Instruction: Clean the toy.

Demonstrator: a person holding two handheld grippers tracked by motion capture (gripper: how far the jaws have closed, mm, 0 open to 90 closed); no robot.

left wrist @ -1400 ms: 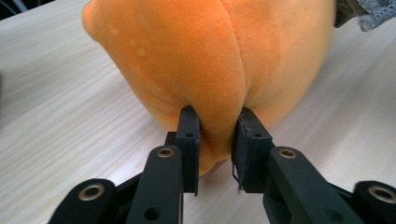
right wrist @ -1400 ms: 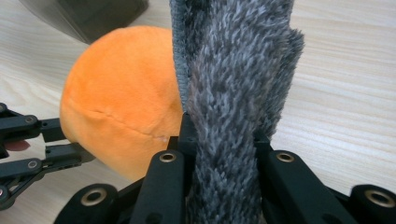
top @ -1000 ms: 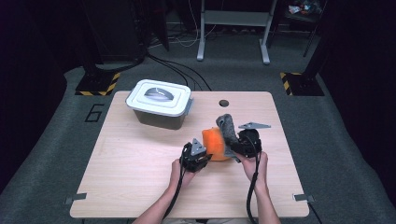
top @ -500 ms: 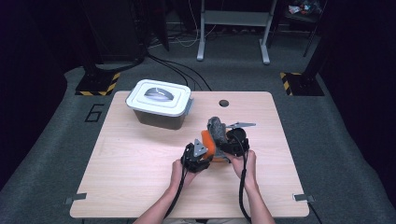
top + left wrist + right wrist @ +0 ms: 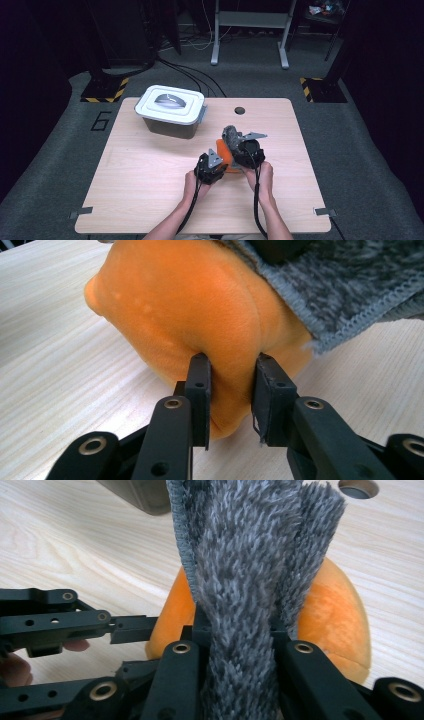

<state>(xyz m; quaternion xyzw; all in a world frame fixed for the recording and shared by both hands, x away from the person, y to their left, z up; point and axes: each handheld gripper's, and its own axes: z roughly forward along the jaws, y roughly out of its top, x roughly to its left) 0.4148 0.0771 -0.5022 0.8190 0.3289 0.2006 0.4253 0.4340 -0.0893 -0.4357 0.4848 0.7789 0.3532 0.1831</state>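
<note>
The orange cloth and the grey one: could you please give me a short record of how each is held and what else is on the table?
orange cloth: on the table, pinched by the left tongs, whose jaws have just been closing
grey cloth: clamped upright in the right tongs, over the orange one
lidded bin: far left, closed, untouched

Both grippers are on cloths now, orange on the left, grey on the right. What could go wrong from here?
1. The left gripper pinches only a small fold of the orange cloth; a pull might slip it free.
2. The grey cloth, clamped in the right gripper, overlaps the orange one, so lifting it may drag both.
3. The lidded bin stands close behind; a wide swing could knock it.
</note>
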